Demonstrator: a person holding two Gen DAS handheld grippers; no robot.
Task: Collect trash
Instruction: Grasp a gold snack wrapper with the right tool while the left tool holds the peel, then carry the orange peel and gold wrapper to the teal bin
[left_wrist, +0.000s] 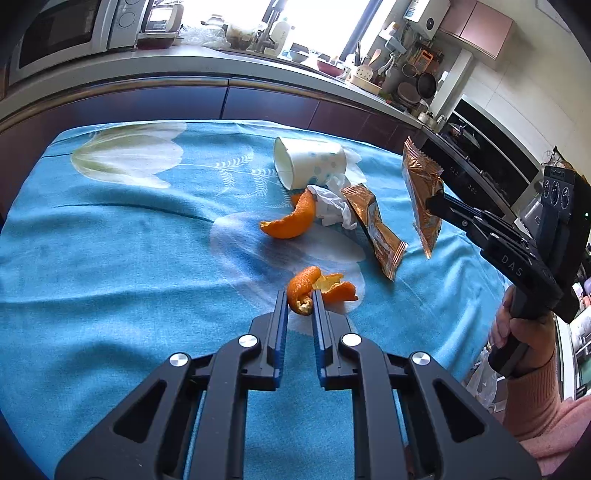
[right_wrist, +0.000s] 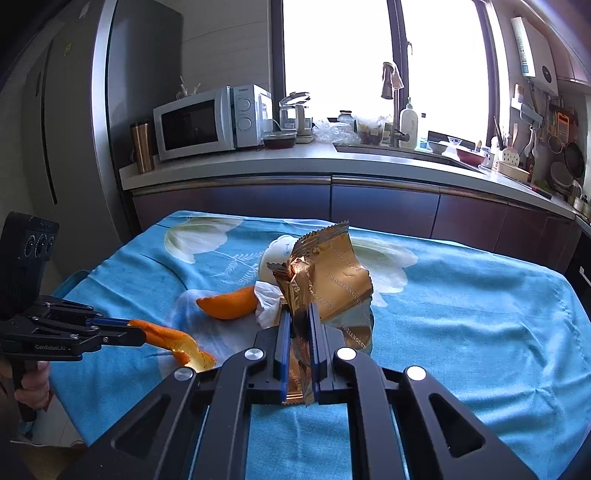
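Left wrist view: left gripper is closed on a curled orange peel, pads pinching its near end; the peel's long axis runs left-right, its torn flap pointing right, and it sits just above the blue cloth. Farther out on the cloth lies a second peel, a crescent with tips pointing left and up, touching a crumpled tissue. Behind them a paper cup lies on its side, mouth facing left, long axis left-right. A gold wrapper lies flat beside the tissue, long axis running diagonally down to the right. At right, the right gripper is clamped on another gold wrapper held clear of the cloth, long axis near vertical, one crimped end up. A hand in a pink sleeve grips its handle. Right wrist view: right gripper is shut tight on the held wrapper, which stands upright between the fingers, crimped end at top, lower end hanging down between them. The left gripper comes in from the left, pointing right, closed on the peel, whose long axis slopes down to the right. Second peel, tissue and cup sit mid-cloth, partly hidden behind the wrapper. The flat wrapper cannot be told here.
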